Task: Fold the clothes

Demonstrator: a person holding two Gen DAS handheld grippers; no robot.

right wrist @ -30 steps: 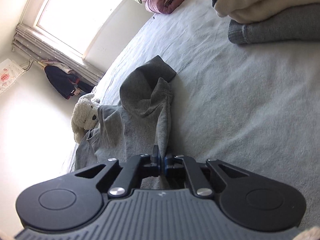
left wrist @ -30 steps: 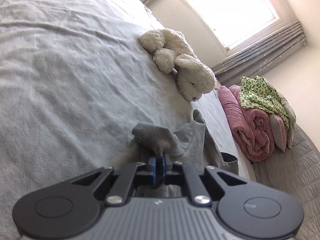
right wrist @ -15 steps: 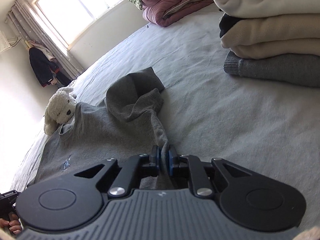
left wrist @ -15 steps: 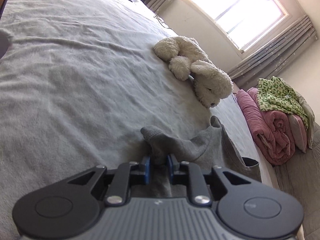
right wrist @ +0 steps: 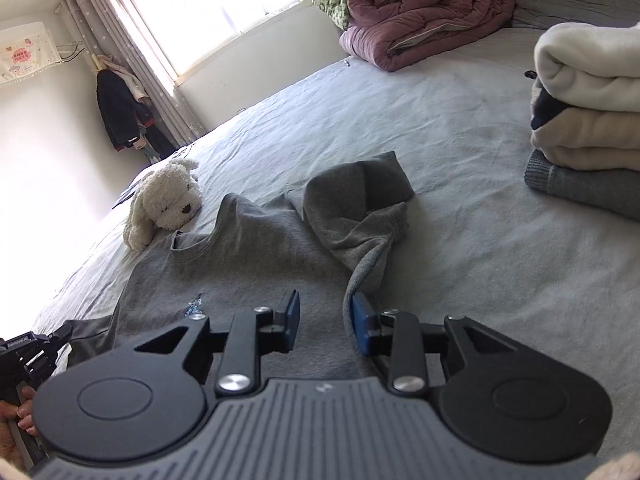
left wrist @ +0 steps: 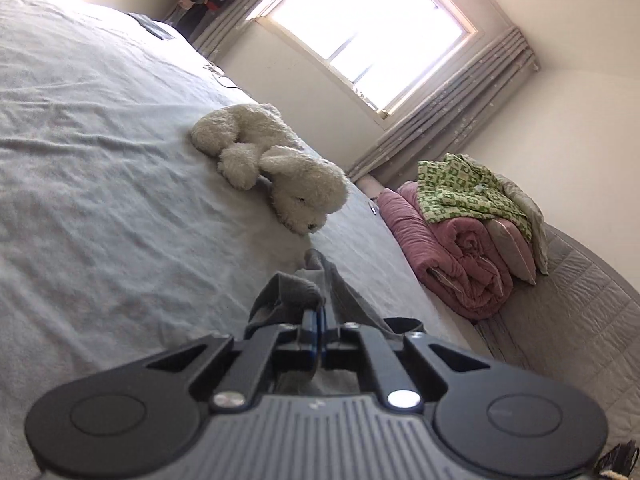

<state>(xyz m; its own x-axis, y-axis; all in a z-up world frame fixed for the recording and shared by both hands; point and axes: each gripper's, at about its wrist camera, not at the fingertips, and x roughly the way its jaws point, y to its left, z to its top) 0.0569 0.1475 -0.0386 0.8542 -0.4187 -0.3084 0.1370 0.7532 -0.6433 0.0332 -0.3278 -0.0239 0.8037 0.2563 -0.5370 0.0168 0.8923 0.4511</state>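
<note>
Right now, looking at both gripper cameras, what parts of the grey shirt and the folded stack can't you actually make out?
- Grey shirt hem and lower body: right wrist view, covered by the right gripper housing.
- Most of the shirt: left wrist view, hidden behind the left gripper; only a bunched piece shows.
- Folded stack: right wrist view, cut off by the right edge; the dark item inside is unidentifiable.
- Small blue chest print: too small to read.

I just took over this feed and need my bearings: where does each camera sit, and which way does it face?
Left wrist: sits on the left gripper, shut on the grey sweatshirt, facing the plush dog and window.
Right wrist: sits on the right gripper, open above the sweatshirt, facing the folded stack; a hand shows at the lower left.
Shared: sweatshirt, dog, pink quilt, bed.
</note>
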